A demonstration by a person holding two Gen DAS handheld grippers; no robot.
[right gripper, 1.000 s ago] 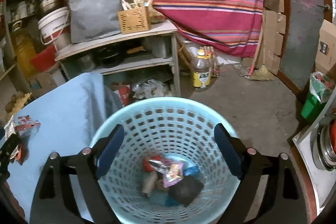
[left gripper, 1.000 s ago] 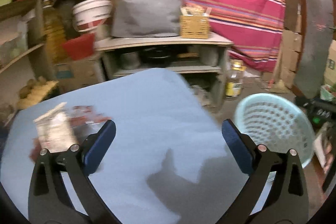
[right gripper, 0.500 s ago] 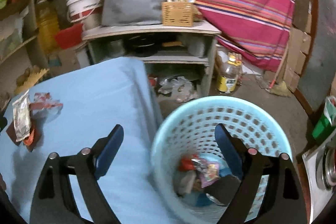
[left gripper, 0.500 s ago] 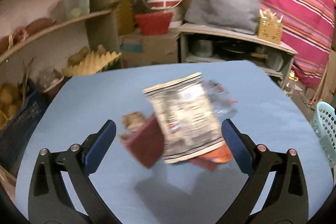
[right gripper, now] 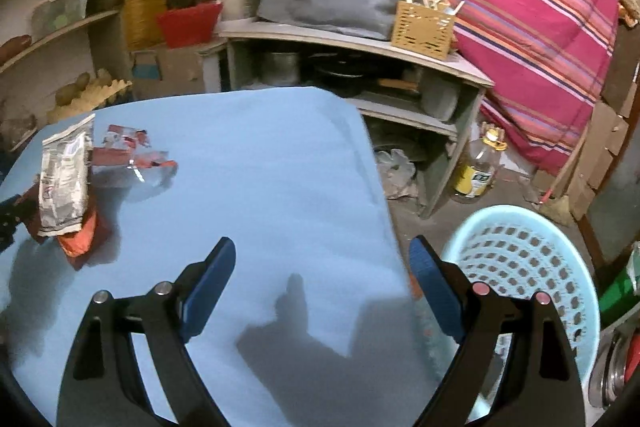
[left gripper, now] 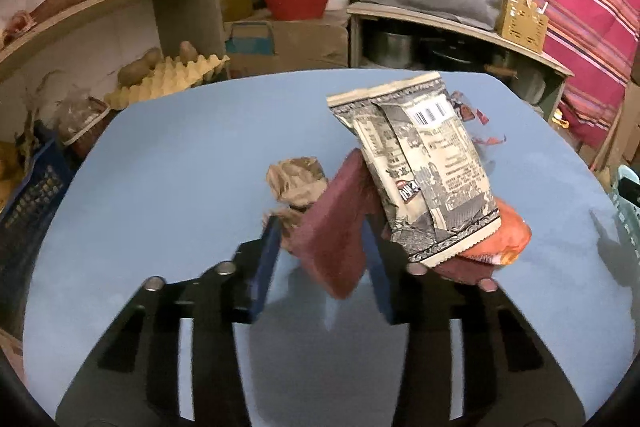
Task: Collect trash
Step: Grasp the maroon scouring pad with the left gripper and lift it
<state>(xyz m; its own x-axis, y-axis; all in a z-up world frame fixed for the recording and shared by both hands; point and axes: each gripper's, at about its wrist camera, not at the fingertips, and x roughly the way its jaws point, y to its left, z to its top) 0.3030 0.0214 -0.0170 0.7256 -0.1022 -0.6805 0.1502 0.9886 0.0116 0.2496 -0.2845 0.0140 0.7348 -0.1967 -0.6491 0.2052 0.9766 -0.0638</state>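
Observation:
My left gripper is closed on a dark red flat packet on the blue table. A printed beige snack bag leans on it, over an orange wrapper. A crumpled brown paper lies just behind, and a red-and-clear wrapper further back. My right gripper is open and empty over the table's right part, next to the light blue perforated basket on the floor. The trash pile also shows in the right wrist view at far left.
Wooden shelves with pots, a grey bag and a woven box stand behind the table. A bottle stands on the floor by the basket. An egg tray with potatoes and a dark crate are at left.
My left gripper swung left to the trash pile, moved in and closed on the dark red packet. My right gripper moved from above the basket back over the table, still open.

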